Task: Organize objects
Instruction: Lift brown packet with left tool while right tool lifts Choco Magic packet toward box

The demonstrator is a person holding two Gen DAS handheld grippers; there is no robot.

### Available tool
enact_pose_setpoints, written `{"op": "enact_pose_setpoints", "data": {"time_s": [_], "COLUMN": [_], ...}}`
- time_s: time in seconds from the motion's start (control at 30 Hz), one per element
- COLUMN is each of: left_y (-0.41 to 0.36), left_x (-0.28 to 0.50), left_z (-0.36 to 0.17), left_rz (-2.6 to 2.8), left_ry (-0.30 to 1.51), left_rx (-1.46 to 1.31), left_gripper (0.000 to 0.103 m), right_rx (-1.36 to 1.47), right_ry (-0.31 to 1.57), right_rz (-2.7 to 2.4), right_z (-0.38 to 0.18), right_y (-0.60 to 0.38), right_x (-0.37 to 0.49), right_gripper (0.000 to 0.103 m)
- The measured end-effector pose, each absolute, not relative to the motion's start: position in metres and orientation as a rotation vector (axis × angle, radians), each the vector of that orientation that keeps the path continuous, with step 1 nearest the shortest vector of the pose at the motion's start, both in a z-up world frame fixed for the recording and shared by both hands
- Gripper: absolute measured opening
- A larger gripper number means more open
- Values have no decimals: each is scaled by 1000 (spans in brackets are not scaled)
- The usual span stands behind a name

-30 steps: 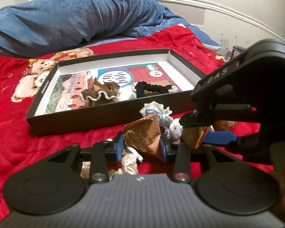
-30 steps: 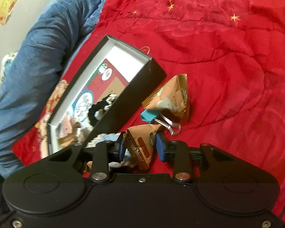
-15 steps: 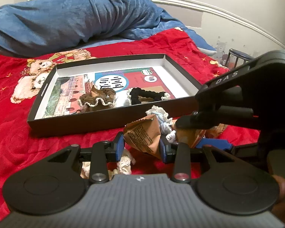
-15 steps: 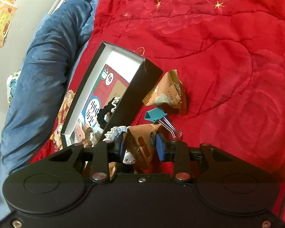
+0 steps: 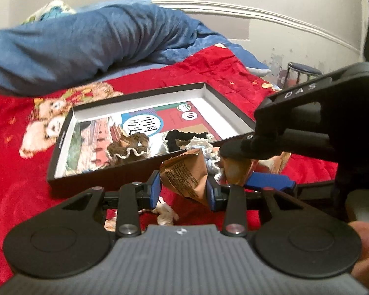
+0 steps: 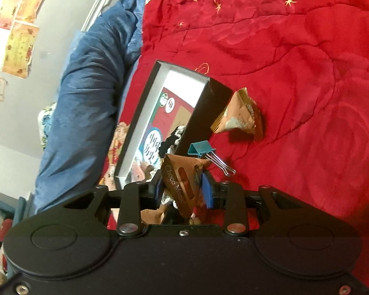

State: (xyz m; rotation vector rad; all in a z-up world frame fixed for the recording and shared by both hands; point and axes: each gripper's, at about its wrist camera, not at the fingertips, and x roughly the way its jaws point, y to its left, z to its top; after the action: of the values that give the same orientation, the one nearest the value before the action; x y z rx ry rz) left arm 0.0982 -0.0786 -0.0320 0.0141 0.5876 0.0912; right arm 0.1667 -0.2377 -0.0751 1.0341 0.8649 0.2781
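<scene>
My left gripper point(image 5: 183, 188) is shut on a brown snack packet point(image 5: 184, 174), held just in front of the black box's near wall point(image 5: 115, 174). My right gripper point(image 6: 182, 188) is shut on a brown "Choco" packet point(image 6: 182, 182), lifted above the bedspread; it shows from the side in the left wrist view point(image 5: 258, 162). The box point(image 6: 137, 115) holds a printed card, a brown scrunchie point(image 5: 128, 148) and a black scrunchie point(image 5: 177, 139). A pale blue scrunchie point(image 5: 204, 148) sits by the box's near wall.
A third packet point(image 6: 238, 118) and a teal binder clip point(image 6: 201, 148) lie on the red bedspread point(image 6: 307, 73) beside the box. A cream scrunchie point(image 5: 166, 212) lies under my left gripper. A blue duvet point(image 5: 86, 39) is heaped behind the box.
Both grippers have risen with their packets. The right packet has left the bedspread, and the binder clip and third packet now lie farther below it.
</scene>
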Motion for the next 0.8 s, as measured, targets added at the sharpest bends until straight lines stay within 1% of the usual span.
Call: {"op": "enact_pose_setpoints", "data": {"time_s": [0.13, 0.27, 0.5, 0.8], "left_y": [-76, -67, -37, -23], "left_x": [90, 85, 96, 93], "left_z": [-26, -21, -24, 0], "left_rz": [40, -17, 18, 41], "left_ry": [589, 583, 610, 509], "left_rx": [61, 93, -42, -58], "left_gripper": [42, 42, 42, 42], "right_rx": [1091, 1056, 939, 865], "right_ry": [823, 786, 780, 673], "right_rz": [344, 399, 337, 353], "right_z": [-73, -62, -58, -44], "right_y": [-247, -246, -236, -223], "right_x": [157, 152, 156, 165], "right_gripper": [32, 31, 31, 31]}}
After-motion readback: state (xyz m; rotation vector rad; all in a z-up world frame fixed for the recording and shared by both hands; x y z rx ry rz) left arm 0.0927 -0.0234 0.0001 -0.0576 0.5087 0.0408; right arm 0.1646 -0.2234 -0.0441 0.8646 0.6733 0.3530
